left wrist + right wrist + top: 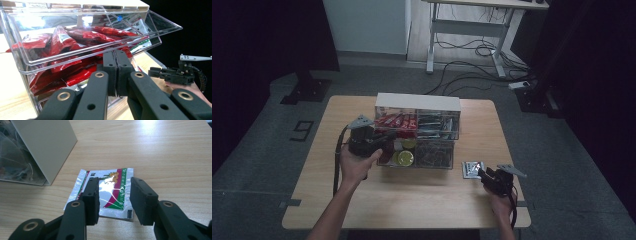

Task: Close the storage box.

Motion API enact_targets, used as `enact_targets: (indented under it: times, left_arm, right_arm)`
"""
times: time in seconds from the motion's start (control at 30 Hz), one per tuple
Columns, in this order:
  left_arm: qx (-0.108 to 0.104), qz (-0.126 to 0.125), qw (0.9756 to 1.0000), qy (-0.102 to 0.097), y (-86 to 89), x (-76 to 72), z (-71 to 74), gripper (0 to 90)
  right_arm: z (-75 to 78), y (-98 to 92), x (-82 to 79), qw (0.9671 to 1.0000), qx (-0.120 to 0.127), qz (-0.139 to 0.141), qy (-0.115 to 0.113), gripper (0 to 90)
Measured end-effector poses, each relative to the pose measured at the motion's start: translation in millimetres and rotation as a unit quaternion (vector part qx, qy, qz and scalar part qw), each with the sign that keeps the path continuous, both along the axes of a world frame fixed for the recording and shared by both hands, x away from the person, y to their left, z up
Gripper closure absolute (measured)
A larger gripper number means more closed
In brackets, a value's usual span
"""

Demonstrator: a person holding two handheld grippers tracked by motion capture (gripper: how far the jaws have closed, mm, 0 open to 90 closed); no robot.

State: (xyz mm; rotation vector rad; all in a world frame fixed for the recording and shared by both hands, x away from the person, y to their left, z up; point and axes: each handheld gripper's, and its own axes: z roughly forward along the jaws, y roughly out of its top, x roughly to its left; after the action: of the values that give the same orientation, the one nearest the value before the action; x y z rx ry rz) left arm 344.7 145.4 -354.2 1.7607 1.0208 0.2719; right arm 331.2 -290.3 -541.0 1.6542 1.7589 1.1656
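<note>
Left gripper (116, 72) jaws together at red-packet bin (75, 50); right gripper (113, 200) jaws apart over foil sachet (110, 187) on table (162, 157).

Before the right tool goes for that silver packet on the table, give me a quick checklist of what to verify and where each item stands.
1. Right tool open: ok, jaws stand apart with a gap between them.
2. Silver packet lined up: ok, it lies flat on the table ahead of the jaws, not gripped.
3. Packet free of the clear organizer: ok, it lies apart from the organizer's side wall.
4. Left tool state: ok, jaws shut together at the tilted-out bin of red packets.
5. Whether the left tool grips the bin's edge: cannot tell.
6. Tools apart from each other: ok, they sit at opposite sides of the organizer.
</note>
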Motion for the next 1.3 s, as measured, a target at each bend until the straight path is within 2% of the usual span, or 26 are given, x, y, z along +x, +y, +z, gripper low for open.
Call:
enact_targets:
  times: [0.13,0.23,0.43,0.57,0.77,0.97,1.0,1.03,1.13,1.2,1.3]
  left_arm:
    - [-0.002,-0.001,1.0,-0.006,0.6,-1.0,-2.7,81.5]
    - [0.009,0.0,0.9997,-0.021,1.3,-4.4,-5.3,73.3]
    - [0.016,-0.007,0.9996,-0.024,5.4,-9.0,-10.1,60.8]
    - [0.023,-0.004,0.9992,-0.034,9.4,-14.8,-13.1,55.7]
    - [0.022,0.001,0.9987,-0.045,17.8,-26.6,-21.7,52.9]
    - [0.027,0.012,0.9982,-0.051,24.3,-35.5,-39.5,50.1]
    - [0.035,0.019,0.9979,-0.05,26.8,-38.3,-50.1,49.8]
    - [0.035,0.019,0.9979,-0.05,26.8,-38.3,-50.1,48.8]
    - [0.05,0.027,0.9971,-0.051,28.9,-41.0,-63.7,47.7]
    - [0.061,0.029,0.9967,-0.046,30.7,-41.3,-75.3,46.9]
    - [0.063,0.033,0.997,-0.03,34.4,-39.4,-90.3,46.4]
  right_arm:
    - [0.5,-0.1,-0.2,1.0,0.001,-0.001,-0.003,58.4]
    - [1.3,-0.6,-1.0,1.0,0.0,0.0,-0.006,56.6]
    - [3.5,-0.9,-3.0,0.9999,0.0,0.007,-0.014,52.6]
    - [5.4,0.9,-4.8,0.9996,0.0,0.019,-0.02,50.1]
    - [8.3,5.2,-8.1,0.9989,-0.006,0.037,-0.028,47.9]
    - [10.4,6.6,-12.3,0.9985,-0.009,0.045,-0.031,45.3]
    - [10.3,6.8,-13.0,0.9983,-0.009,0.048,-0.032,44.6]
    - [10.3,6.8,-13.0,0.9983,-0.009,0.048,-0.032,44.6]
    - [9.9,8.3,-17.1,0.9975,-0.015,0.063,-0.028,41.3]
    - [9.4,9.1,-18.2,0.9969,-0.02,0.071,-0.027,40.0]
    - [8.3,9.9,-18.8,0.9961,-0.025,0.08,-0.025,38.4]
